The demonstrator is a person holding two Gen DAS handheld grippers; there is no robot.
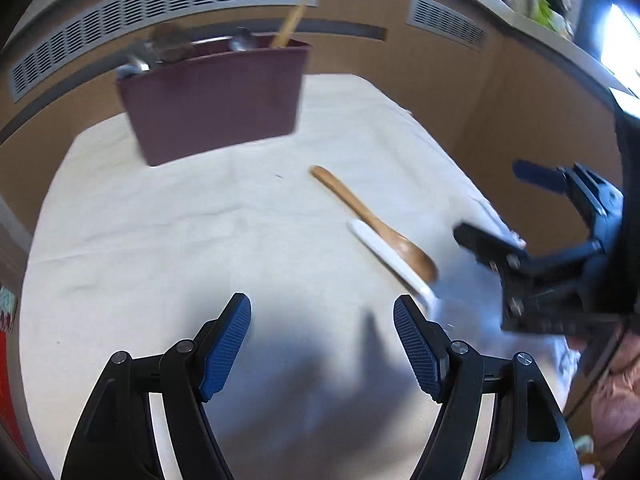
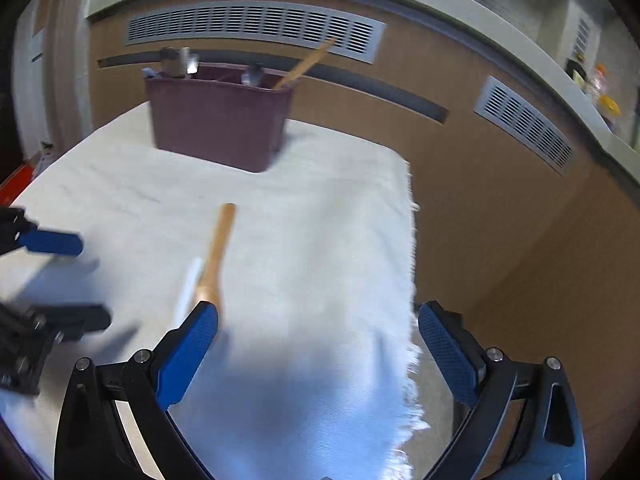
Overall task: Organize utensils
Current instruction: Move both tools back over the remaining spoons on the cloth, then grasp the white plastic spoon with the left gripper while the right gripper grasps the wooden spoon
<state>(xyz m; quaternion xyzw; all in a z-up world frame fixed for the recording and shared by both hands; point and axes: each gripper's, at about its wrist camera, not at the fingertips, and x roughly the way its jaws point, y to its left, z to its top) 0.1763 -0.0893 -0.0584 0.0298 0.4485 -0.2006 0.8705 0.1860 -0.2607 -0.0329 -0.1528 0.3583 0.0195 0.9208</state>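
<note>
A wooden spoon (image 1: 376,224) and a white utensil (image 1: 390,260) lie side by side on the white cloth, right of centre in the left wrist view. They also show in the right wrist view: the wooden spoon (image 2: 216,256) and the white utensil (image 2: 188,284). A maroon bin (image 1: 216,100) at the back holds several utensils; it also shows in the right wrist view (image 2: 220,120). My left gripper (image 1: 322,344) is open and empty above the cloth. My right gripper (image 2: 318,356) is open and empty, just behind the spoon's bowl end.
The white cloth (image 1: 160,240) covers the table; its frayed right edge (image 2: 412,280) drops off near my right gripper. A wood-panelled wall with vent grilles (image 2: 256,28) stands behind the bin. A red object (image 1: 6,380) sits at the far left.
</note>
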